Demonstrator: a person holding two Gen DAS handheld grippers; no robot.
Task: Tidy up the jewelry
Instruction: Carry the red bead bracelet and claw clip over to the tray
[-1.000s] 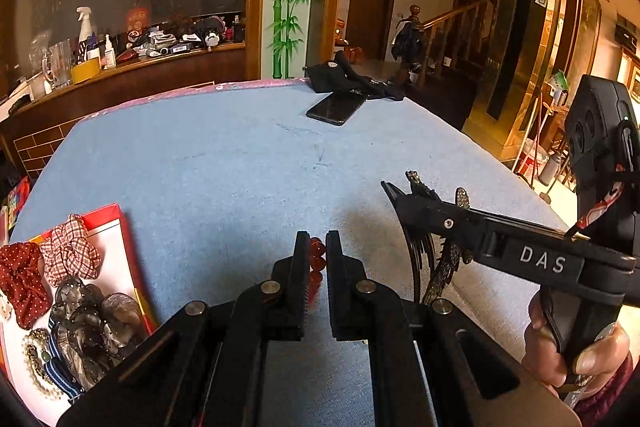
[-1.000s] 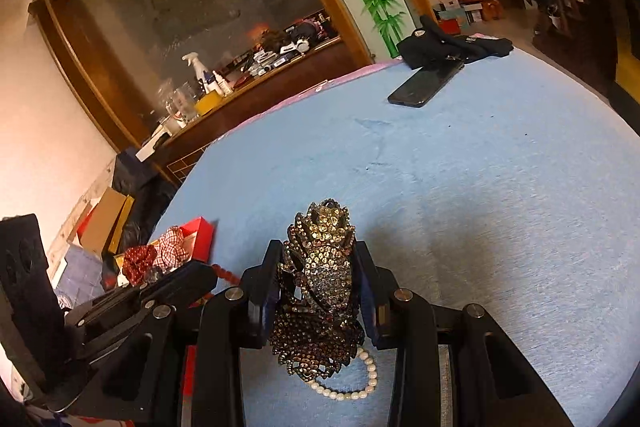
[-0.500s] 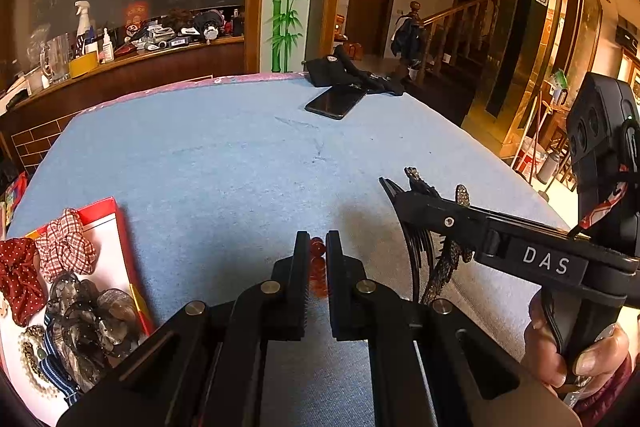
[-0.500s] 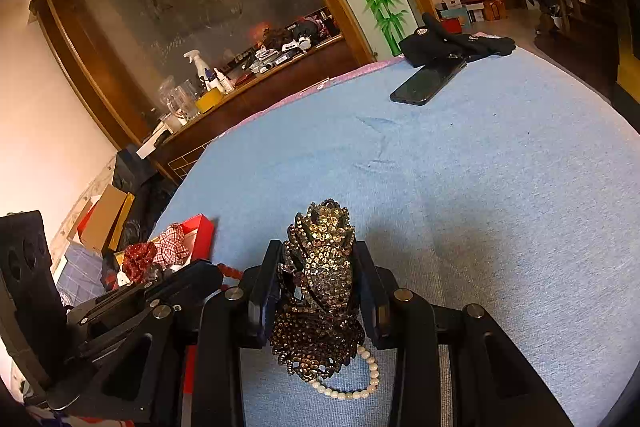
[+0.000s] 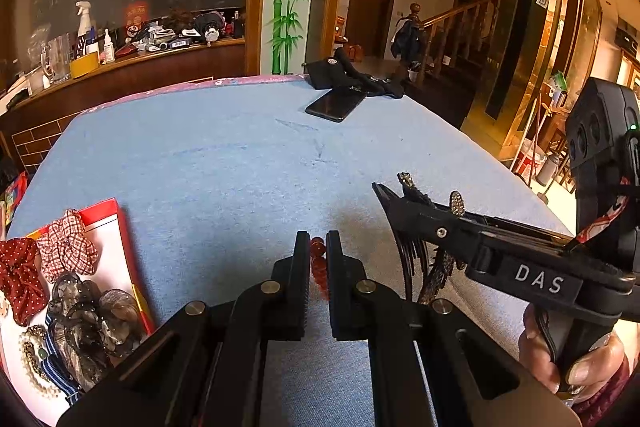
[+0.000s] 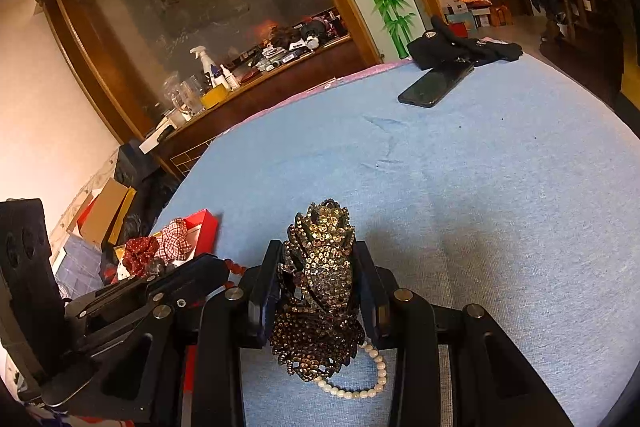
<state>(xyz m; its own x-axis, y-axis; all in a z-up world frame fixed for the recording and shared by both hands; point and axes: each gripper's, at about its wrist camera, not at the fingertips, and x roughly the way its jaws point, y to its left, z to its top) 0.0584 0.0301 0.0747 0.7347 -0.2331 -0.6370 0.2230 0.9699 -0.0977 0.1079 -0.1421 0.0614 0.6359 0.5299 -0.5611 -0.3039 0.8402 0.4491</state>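
Observation:
My left gripper (image 5: 318, 247) is shut on a red bead bracelet (image 5: 319, 263), held above the blue tablecloth (image 5: 224, 171); the beads also show in the right wrist view (image 6: 236, 267). My right gripper (image 6: 316, 259) is shut on a rhinestone hair clip (image 6: 320, 283), whose black comb teeth show in the left wrist view (image 5: 412, 263). A white pearl bracelet (image 6: 360, 387) lies on the cloth under the clip. A red-rimmed white tray (image 5: 116, 247) at the left holds scrunchies (image 5: 66, 247), dark hair ties and bead strings.
A black phone (image 5: 336, 103) and a black cloth (image 5: 348, 75) lie at the table's far edge. A wooden counter (image 5: 132, 67) with bottles and clutter stands behind the table. Boxes (image 6: 108, 211) sit on the floor at the left.
Both grippers have lifted a little with their pieces still held. The tray and phone stay where they were.

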